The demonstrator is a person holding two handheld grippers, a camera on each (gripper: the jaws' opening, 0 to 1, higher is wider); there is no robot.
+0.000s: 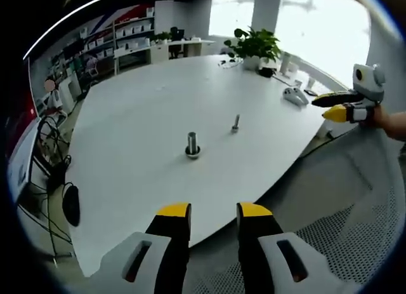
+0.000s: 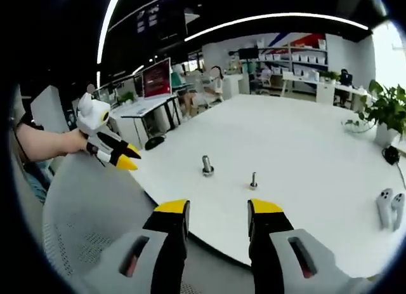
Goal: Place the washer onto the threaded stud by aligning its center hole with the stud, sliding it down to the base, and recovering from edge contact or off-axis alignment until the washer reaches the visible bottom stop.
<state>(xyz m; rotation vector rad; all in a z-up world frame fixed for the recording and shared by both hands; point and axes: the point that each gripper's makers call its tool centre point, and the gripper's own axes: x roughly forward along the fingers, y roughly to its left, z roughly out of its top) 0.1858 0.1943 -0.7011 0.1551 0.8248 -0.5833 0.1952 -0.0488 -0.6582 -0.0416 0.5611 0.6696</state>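
Note:
On the white table (image 1: 139,116) stands a thick metal stud (image 1: 192,143) with a wider ring at its foot. A thinner threaded stud (image 1: 235,122) stands just right of it. The right gripper view shows the thick stud (image 2: 207,164) and the thin stud (image 2: 253,179) near the table's (image 2: 304,148) front edge. My left gripper (image 1: 214,211) hangs open and empty short of the table edge; it appears as the left gripper (image 2: 120,155) in a hand at the left. My right gripper (image 2: 218,208) is open and empty too, and enters as the right gripper (image 1: 333,106) at the right.
A grey mesh chair (image 1: 342,230) sits below both grippers, also seen as the mesh chair (image 2: 82,211). White controllers (image 1: 295,94) and a potted plant (image 1: 254,45) stand at the table's far side. Cables and a black object (image 1: 71,205) lie on the floor at the left.

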